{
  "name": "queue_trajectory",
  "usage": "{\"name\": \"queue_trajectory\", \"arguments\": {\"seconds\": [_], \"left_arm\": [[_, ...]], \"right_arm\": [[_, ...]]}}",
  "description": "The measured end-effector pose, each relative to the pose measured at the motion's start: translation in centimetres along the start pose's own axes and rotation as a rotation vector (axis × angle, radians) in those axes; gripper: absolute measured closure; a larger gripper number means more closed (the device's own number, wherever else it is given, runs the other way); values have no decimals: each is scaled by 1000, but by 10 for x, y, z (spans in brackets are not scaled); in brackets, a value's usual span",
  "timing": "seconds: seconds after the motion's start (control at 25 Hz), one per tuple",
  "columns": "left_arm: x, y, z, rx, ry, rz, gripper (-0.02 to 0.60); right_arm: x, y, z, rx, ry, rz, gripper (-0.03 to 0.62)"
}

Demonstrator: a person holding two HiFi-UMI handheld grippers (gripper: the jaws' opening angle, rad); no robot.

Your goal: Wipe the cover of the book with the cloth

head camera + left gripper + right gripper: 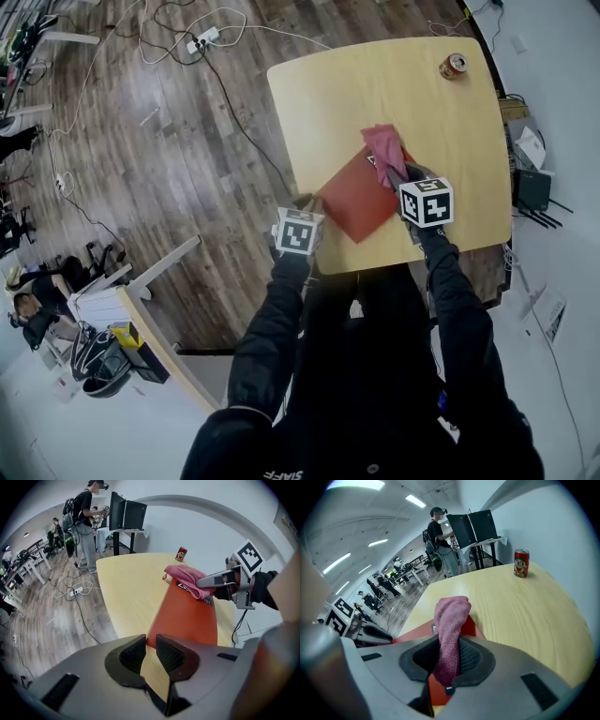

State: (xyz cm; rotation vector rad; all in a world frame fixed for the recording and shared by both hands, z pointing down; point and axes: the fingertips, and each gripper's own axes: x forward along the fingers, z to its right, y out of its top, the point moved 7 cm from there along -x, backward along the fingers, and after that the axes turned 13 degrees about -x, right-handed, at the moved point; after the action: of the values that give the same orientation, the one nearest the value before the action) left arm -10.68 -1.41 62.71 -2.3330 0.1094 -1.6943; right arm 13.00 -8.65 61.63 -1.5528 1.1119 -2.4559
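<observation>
right tool (450,644) clamped on pink terry cloth (451,613), pressed onto far corner of thin red book (361,199) for wiping | left tool (150,641) slightly parted, empty, kept at near corner, probably bracing | laid flat on pale wooden surface (441,122)

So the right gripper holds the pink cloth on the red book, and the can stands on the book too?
No: the can stands on the bare table, apart from the book, as the head view shows. The right gripper does hold the cloth on it.
</observation>
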Motion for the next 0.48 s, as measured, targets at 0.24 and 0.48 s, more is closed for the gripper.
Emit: {"name": "queue_trajectory", "arguments": {"seconds": [0.24,0.48], "left_arm": [[-2,0,-3,-12,3,4,490],[-1,-1,-3,-11,24,-1,491]], "right_arm": [[-12,-17,3,36,-14,-4,502],[-31,-40,9,70,-26,3,502]]}}
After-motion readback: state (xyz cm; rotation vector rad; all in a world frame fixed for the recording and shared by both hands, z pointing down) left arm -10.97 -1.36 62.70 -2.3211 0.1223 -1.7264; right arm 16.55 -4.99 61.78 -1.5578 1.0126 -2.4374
